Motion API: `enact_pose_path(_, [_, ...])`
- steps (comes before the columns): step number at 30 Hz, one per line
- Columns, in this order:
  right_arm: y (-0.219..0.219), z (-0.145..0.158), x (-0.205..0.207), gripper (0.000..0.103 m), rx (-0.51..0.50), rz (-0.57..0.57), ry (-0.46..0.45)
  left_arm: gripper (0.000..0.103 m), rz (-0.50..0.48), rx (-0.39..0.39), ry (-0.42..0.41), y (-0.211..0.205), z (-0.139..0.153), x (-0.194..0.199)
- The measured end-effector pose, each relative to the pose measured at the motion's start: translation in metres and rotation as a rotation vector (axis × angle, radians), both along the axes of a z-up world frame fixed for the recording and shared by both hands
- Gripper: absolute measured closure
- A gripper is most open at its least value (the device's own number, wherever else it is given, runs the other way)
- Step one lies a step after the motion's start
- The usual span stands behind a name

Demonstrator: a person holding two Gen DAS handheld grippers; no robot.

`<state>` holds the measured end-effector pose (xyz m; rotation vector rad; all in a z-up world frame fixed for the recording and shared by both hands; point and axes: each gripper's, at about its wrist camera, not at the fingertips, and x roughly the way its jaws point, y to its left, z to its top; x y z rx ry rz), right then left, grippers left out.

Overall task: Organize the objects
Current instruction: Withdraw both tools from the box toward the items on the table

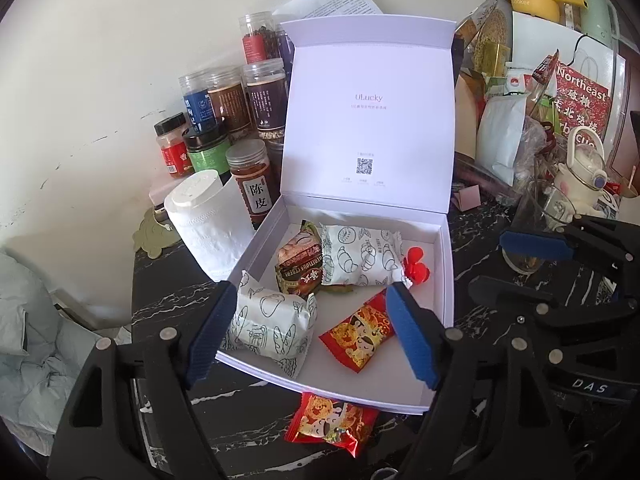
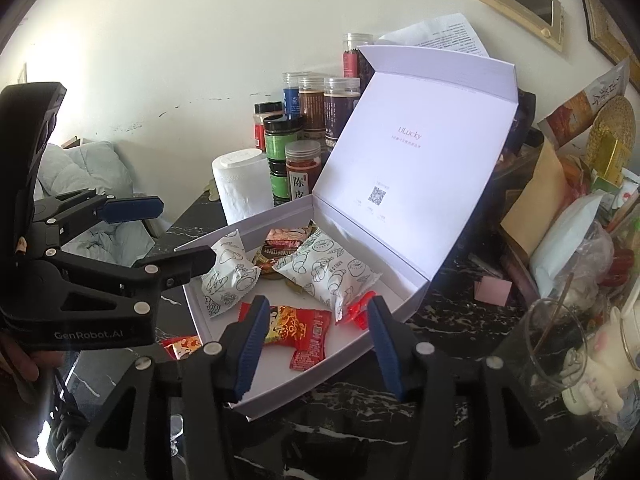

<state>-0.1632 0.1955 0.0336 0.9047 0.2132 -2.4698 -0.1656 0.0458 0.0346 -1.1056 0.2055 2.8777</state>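
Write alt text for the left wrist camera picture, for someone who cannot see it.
An open white box on a dark marble table holds two white pastry packets, a cereal packet and a red snack packet, seen past the open left gripper. Another red snack packet lies outside the box; jars stand behind.

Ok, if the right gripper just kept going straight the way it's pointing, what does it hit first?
Most likely the red snack packet lying in the white box: it sits between the open right gripper fingers, slightly left of centre. Depth is hard to judge, so the gripper might clear the box's near wall only narrowly.
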Motion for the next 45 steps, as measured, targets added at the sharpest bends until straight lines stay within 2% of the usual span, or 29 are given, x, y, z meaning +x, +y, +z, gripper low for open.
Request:
enact_pose_path(4, [0.001,0.008,0.017,0.043,0.000,-0.006,0.026,0.023,0.009,0.004,0.018,-0.002,0.009,0.017])
enact_pose_path(11, [0.002,0.018,0.045,0.038,0.003,-0.025,0.047,0.018,0.037,0.008,0.045,-0.007,0.019,0.046])
enact_pose_path(22, [0.000,0.019,0.085,0.035,-0.007,-0.043,0.045,0.013,0.057,0.033,0.071,-0.015,0.025,0.087])
enact_pose_path(33, [-0.014,-0.003,0.122,0.035,-0.019,-0.004,0.002,0.012,0.092,0.053,0.023,-0.032,0.004,0.123])
enact_pose_path(45, [-0.024,-0.038,0.144,0.035,-0.049,0.031,-0.058,0.012,0.110,0.090,-0.024,-0.046,-0.026,0.153])
